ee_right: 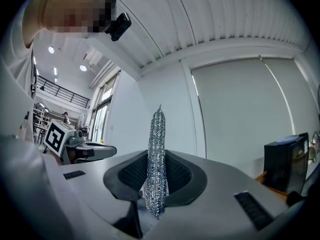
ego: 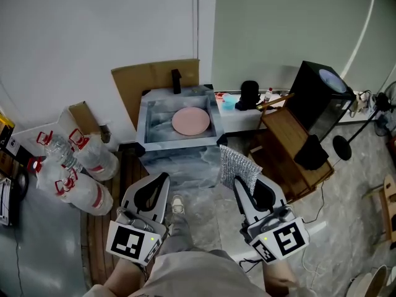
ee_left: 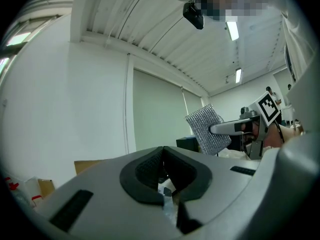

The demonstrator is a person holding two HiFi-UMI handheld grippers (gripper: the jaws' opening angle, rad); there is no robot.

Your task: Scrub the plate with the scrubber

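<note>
Sink (ego: 146, 124): marbled grey, set far centre against the wall, with cardboard (ego: 142, 82) stood behind it.
Left tongs (ego: 163, 178): held near left, jaws closed together, nothing gripped.
Right tongs (ego: 240, 181): held near right, jaws clamped on the scrubber.
Plate (ego: 190, 121): pink, round, laid flat inside the sink, well apart from both tongs.
Scrubber (ego: 238, 166): silvery mesh pad, stood upright out of the right tongs.
</note>
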